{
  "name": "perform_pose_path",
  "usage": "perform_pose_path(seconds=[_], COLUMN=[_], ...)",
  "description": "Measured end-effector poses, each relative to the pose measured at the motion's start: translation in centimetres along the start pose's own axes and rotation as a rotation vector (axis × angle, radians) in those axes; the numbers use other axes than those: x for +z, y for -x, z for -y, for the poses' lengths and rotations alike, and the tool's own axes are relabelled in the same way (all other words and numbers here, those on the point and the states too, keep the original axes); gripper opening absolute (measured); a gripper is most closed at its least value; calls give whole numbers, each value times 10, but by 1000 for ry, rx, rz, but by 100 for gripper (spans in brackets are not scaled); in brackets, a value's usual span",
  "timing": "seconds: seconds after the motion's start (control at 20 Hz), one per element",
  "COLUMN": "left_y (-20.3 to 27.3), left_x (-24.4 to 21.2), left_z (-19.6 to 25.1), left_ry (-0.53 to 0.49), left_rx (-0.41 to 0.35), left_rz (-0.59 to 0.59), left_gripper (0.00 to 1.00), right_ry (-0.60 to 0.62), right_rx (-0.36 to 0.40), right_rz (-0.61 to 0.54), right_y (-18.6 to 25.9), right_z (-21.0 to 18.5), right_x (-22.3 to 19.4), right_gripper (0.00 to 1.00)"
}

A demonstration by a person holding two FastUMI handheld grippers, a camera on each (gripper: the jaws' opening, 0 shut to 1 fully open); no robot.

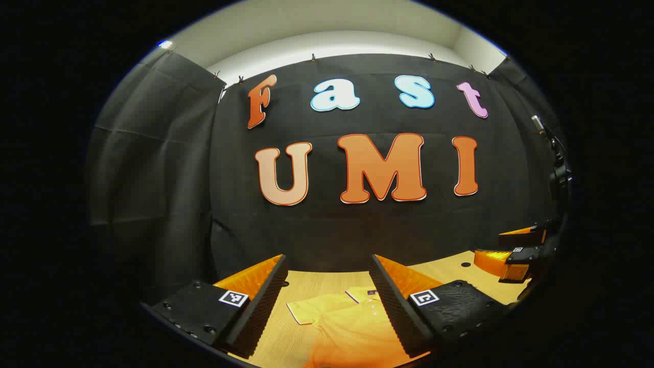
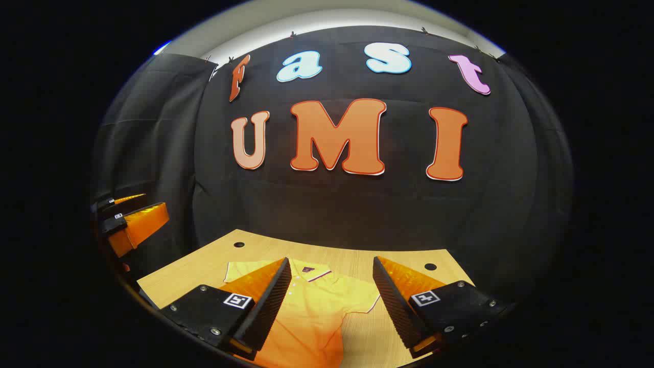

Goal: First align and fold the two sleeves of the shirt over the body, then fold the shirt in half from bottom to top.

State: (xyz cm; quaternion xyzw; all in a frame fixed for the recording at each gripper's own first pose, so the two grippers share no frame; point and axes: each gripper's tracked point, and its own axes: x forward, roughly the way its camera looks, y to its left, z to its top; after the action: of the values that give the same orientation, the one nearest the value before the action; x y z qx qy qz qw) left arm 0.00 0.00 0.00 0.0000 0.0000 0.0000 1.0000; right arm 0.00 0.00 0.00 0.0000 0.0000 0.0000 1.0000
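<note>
A yellow-orange polo shirt (image 1: 352, 327) lies flat on the wooden table (image 1: 317, 283), collar toward the booth wall, both short sleeves spread out. My left gripper (image 1: 327, 306) hovers open above it, nothing between its fingers; one sleeve (image 1: 301, 312) shows in the gap. In the right gripper view the shirt (image 2: 317, 312) lies below my right gripper (image 2: 332, 306), which is open and holds nothing. The shirt's other sleeve (image 2: 365, 301) lies between the fingers. The right gripper (image 1: 516, 253) also shows at the right edge of the left gripper view, and the left gripper (image 2: 130, 222) at the left edge of the right gripper view.
The table (image 2: 204, 266) has small round holes (image 2: 238, 245) near its far corners (image 2: 430, 267). The black cloth wall stands right behind the table's far edge. A stand with a device (image 1: 554, 163) rises at the right.
</note>
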Motion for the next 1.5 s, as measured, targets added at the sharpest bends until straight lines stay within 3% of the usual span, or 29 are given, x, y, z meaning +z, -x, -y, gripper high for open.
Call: perform_pose_path(seconds=[0.25,0.55,1.05,1.5], left_y=[-1,3,1,7], left_x=[3,-5,-14,-22], left_z=[1,2,4,2], left_ry=[-25,-45,-49,-60], left_rx=[3,17,50,96], left_rz=[13,11,11,-26], left_gripper=[100,99,99,99], right_ry=[15,-9,30,-50], right_rx=[38,80,52,24], right_rz=[21,-57,-87,-347], right_y=[-5,-12,-28,-80], right_z=[-14,-29,-7,40], right_x=[8,-15,-21,-83], right_gripper=[97,98,97,98])
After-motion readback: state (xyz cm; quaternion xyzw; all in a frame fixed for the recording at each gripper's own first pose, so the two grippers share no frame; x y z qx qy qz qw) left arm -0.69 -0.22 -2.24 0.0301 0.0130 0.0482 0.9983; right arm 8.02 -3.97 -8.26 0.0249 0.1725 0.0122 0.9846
